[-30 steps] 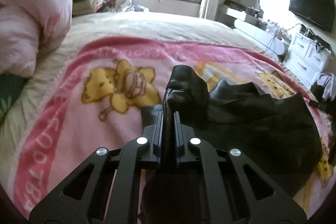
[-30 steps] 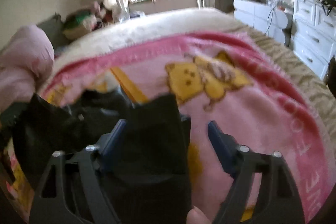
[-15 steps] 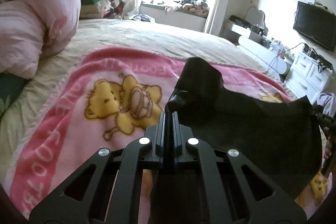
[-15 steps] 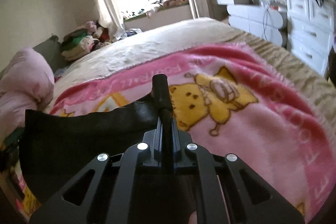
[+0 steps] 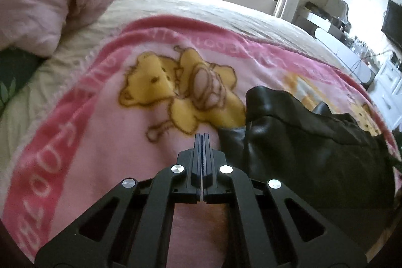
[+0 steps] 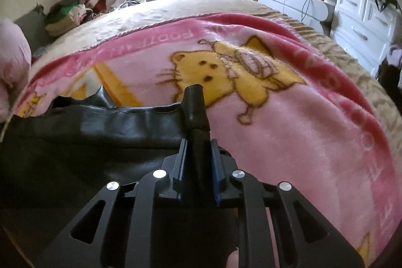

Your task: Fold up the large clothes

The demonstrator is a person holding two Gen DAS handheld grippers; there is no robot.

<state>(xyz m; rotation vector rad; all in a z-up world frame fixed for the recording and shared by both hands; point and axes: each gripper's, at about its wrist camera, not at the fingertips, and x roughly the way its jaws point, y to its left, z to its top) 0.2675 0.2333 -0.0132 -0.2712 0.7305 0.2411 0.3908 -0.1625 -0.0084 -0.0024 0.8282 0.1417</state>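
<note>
Left tongs (image 5: 202, 140) closed empty, right tongs (image 6: 198, 142) clamped

The black, glossy, leather-like garment (image 5: 301, 142) lies in a rumpled heap on the pink blanket, its near corner raised in a soft fold. Seen from the other side (image 6: 88, 142), its stitched hem runs roughly straight, with one corner bunched into an upright roll.

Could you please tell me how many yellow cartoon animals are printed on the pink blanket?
2 clearly: a bear ahead of the left tongs, and a cat ahead of the right tongs. The black garment may hide others.
</note>
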